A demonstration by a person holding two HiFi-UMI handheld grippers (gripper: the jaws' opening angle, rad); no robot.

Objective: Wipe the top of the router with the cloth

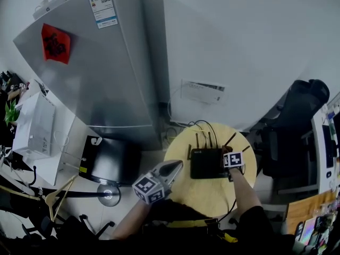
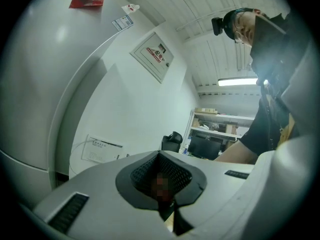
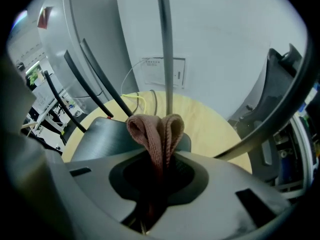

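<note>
A ribbed brown cloth (image 3: 155, 129) was pinched by the right gripper (image 3: 159, 156) — over the flat black router (image 1: 207, 163). On the left gripper (image 1: 172, 168), jaws were pressed together.

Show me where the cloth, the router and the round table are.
cloth (image 3: 152, 136): right gripper view, folded loop above the jaws.
router (image 1: 208, 164): head view, middle of its black top.
table (image 1: 204, 195): head view, bare wood nearer the person.

No legible text or numbers
</note>
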